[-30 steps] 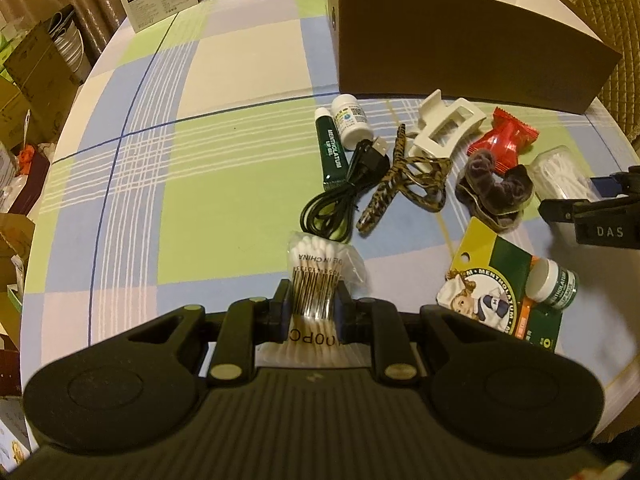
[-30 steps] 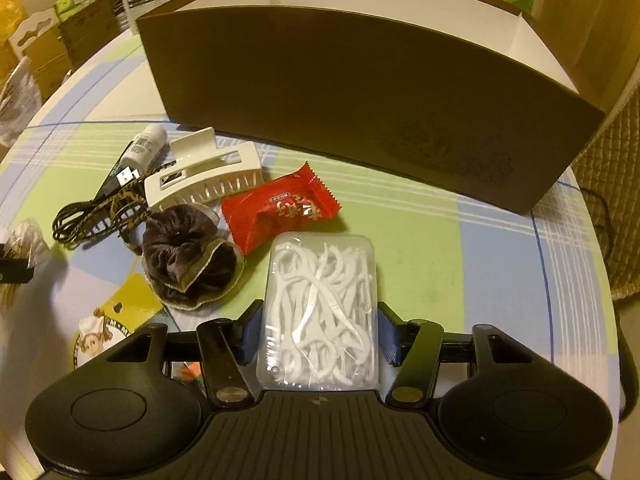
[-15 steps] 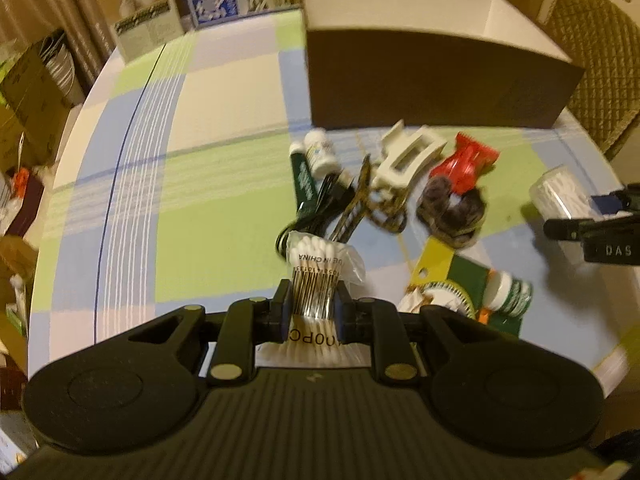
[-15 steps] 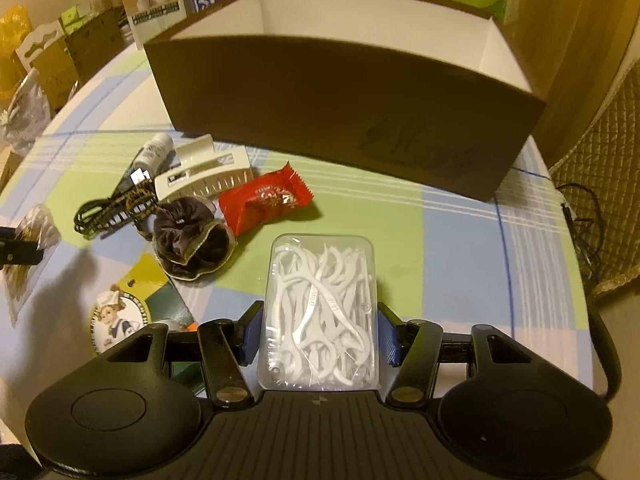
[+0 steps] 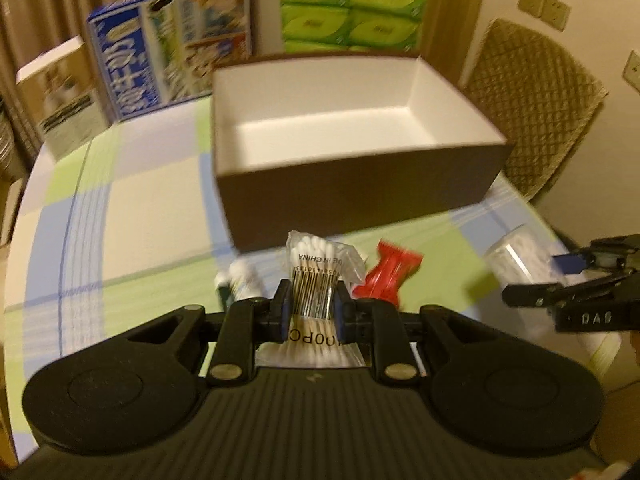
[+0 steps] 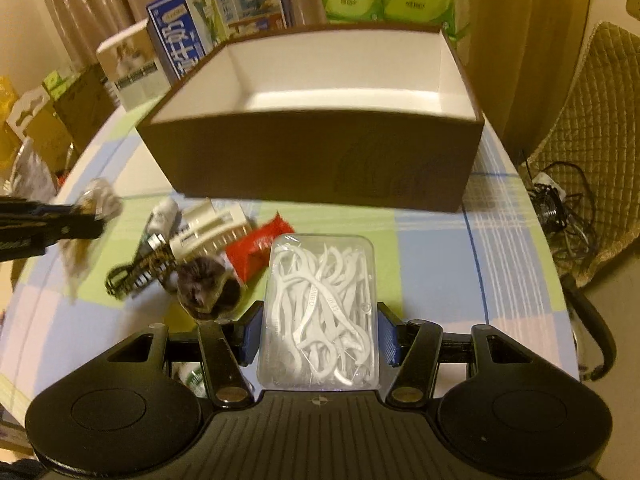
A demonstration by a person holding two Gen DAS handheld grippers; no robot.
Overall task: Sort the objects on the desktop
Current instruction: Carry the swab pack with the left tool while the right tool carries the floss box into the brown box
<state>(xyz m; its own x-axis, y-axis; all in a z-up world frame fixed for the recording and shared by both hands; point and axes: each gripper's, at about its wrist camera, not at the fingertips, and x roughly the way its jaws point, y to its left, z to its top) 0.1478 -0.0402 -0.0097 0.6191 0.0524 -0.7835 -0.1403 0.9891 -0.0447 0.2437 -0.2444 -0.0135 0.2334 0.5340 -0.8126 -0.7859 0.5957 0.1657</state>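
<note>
1. Clear plastic wraps the packet of cotton swabs (image 5: 320,276), which sits at the lower centre of the left wrist view, pinched at its barcode between the two pads of the left gripper (image 5: 311,312) — the jaws stand nearly together on it.
2. In the right wrist view the right gripper (image 6: 318,334) is clamped on a transparent case of white floss picks (image 6: 320,312), lower centre of the frame; its blue pads (image 6: 251,336) press the case's long sides.
3. Both held things hang above the checked tablecloth (image 6: 432,248), in front of the brown box (image 6: 312,168), which fills the upper middle of both views and shows a bare white inside.
4. Left on the cloth, centre-left of the right wrist view, lies a loose cluster: a red snack packet (image 6: 256,246), a white hair claw (image 6: 208,230), a dark scrunchie (image 6: 206,286) and a black cable (image 6: 136,276) — some touching, blurred in places.
5. At the left edge of that view the left gripper's black frame shows with its packet; at the right edge of the left wrist view the right gripper appears likewise.
6. Behind the box stand a blue carton (image 5: 172,64) and green tissue packs (image 5: 352,4), upper part of the frame; a quilted chair back (image 5: 532,120) sits upper right.
</note>
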